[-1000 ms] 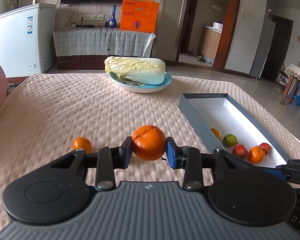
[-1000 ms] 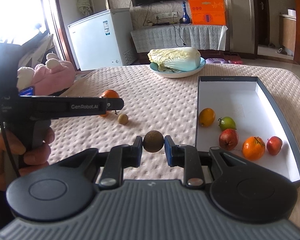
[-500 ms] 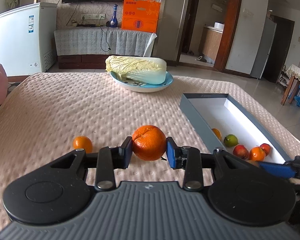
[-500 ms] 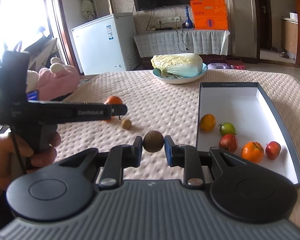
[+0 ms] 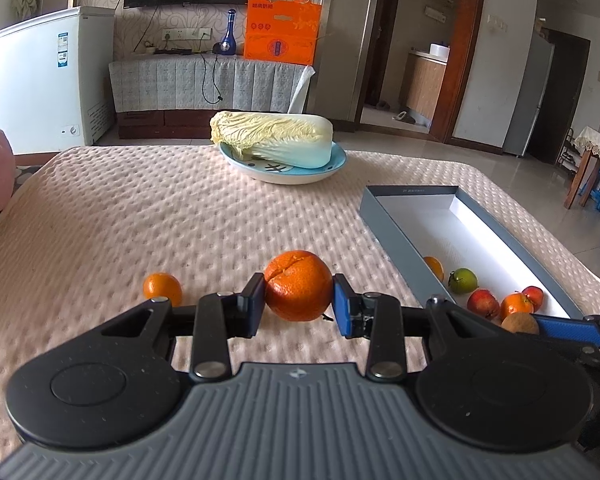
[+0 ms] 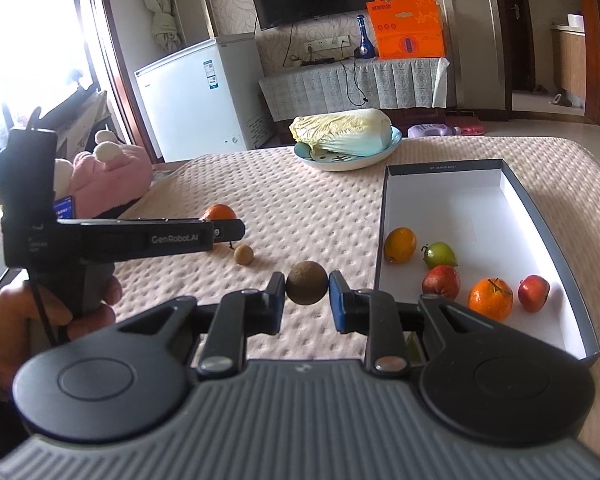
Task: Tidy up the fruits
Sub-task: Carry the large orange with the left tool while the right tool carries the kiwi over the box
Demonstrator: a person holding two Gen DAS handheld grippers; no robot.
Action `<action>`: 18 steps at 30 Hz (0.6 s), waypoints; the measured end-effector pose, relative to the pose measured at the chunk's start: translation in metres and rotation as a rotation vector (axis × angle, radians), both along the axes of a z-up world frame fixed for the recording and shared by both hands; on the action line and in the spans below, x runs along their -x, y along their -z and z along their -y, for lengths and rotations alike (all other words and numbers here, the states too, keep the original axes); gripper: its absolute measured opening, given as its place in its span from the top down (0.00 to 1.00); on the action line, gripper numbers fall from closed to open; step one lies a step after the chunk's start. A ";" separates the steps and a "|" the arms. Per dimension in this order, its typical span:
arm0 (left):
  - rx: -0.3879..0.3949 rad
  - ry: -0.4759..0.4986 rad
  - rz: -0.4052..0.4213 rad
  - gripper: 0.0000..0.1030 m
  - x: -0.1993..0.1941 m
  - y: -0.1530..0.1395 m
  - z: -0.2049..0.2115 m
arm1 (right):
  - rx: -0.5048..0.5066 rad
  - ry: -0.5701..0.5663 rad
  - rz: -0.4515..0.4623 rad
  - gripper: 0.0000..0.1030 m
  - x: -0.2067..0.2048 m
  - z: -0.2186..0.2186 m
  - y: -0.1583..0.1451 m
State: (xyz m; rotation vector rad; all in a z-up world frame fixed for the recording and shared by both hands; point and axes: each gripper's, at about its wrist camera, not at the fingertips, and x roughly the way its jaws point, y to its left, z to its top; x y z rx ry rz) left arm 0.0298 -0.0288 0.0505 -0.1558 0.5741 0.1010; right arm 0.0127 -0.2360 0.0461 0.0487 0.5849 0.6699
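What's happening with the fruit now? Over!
Left gripper clamps big orange. Right gripper clamps brown fruit. Box holds five fruits. Path clear.

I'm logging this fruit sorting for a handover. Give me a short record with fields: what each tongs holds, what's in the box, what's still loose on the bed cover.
left tongs: shut on large orange
right tongs: shut on brown round fruit
box: five fruits at the near end: yellow-orange, green, two red, one orange
loose on cover: small orange; small tan fruit
plate: cabbage, not fruit
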 end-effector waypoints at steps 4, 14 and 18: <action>0.004 0.006 0.004 0.60 0.000 -0.001 0.000 | -0.002 0.025 0.007 0.75 -0.002 0.001 0.001; 0.006 0.039 0.014 0.60 -0.003 -0.003 0.012 | 0.011 0.051 0.015 0.74 -0.003 0.004 0.002; 0.015 0.053 0.019 0.60 -0.006 -0.003 0.021 | 0.001 0.069 0.017 0.75 -0.003 0.008 0.000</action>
